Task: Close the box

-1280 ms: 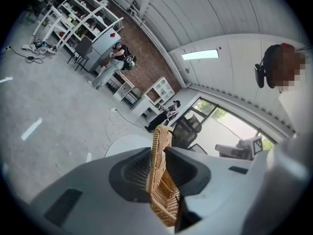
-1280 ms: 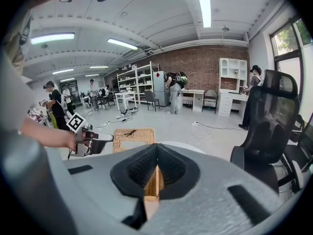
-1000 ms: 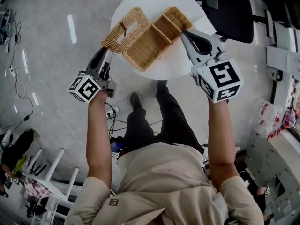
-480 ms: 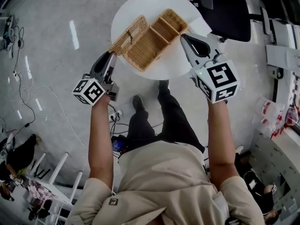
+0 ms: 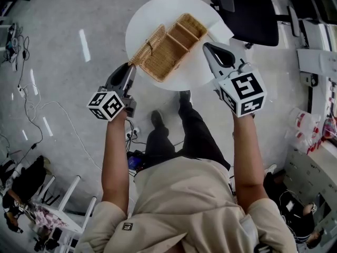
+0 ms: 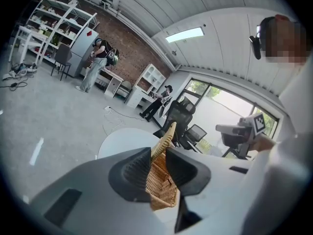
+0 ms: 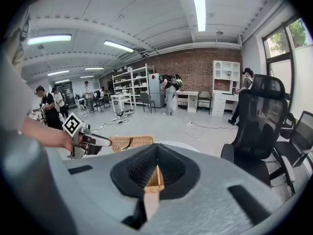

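Note:
A wicker box [image 5: 178, 38] with divided compartments lies on the round white table [image 5: 152, 12]. Its hinged wicker lid [image 5: 148, 45] stands steeply tilted at the box's left side. My left gripper [image 5: 131, 67] is shut on the lid's free edge, and in the left gripper view that lid edge [image 6: 167, 133] sticks up between the pads of the left gripper [image 6: 157, 155]. My right gripper [image 5: 206, 45] sits at the box's right end. In the right gripper view the right gripper [image 7: 156, 153] has its tips closed together on a wicker box wall [image 7: 154, 177]. Beyond it the lid [image 7: 128, 142] shows.
A black office chair [image 5: 253, 15] stands close behind the table on the right. Cables [image 5: 26, 104] trail over the grey floor at the left. White shelving [image 5: 316, 62] lines the right side. Several people stand far off in the room.
The lid has swung up from lying flat open to steeply tilted, carried by my left gripper moving right. The right gripper has kept its place at the box's end.

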Demonstrator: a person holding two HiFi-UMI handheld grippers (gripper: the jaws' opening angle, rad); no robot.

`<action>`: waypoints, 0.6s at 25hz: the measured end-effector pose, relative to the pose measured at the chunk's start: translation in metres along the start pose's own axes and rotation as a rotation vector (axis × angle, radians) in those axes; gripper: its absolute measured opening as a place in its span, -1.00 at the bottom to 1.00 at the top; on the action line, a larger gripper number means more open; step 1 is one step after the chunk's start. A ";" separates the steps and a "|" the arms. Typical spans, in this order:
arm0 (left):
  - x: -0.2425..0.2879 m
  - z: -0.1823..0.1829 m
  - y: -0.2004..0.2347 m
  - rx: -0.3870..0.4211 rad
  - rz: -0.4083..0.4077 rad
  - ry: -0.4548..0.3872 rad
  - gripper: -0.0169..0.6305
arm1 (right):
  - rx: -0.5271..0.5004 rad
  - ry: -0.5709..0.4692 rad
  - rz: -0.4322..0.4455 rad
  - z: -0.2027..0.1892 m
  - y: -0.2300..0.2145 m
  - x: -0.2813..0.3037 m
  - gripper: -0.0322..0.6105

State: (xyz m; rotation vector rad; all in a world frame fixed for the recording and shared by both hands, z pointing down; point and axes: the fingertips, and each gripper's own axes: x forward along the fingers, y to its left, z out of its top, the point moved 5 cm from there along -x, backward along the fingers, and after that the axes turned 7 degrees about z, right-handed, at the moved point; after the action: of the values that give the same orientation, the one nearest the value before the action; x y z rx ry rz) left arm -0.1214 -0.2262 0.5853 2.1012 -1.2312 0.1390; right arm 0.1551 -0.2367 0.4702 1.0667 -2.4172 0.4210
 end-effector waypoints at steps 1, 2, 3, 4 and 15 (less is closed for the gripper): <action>0.000 -0.001 -0.001 0.005 -0.001 0.004 -0.68 | 0.001 0.001 -0.002 0.000 0.000 -0.002 -0.92; -0.001 -0.002 -0.003 0.008 -0.001 0.007 -0.68 | 0.002 0.002 -0.003 -0.001 0.001 -0.003 -0.92; -0.001 -0.003 -0.004 0.010 -0.002 0.011 -0.68 | 0.003 0.003 -0.005 -0.001 0.001 -0.005 -0.92; -0.001 -0.004 -0.005 0.012 -0.002 0.014 -0.68 | 0.004 0.004 -0.006 -0.001 0.002 -0.006 -0.92; -0.005 -0.011 -0.019 0.031 -0.014 0.059 -0.68 | 0.013 0.003 -0.028 0.004 0.005 -0.023 -0.92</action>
State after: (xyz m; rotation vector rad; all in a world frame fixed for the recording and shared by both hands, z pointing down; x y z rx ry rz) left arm -0.1060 -0.2100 0.5814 2.1163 -1.1867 0.2133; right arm 0.1637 -0.2214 0.4546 1.1033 -2.3974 0.4291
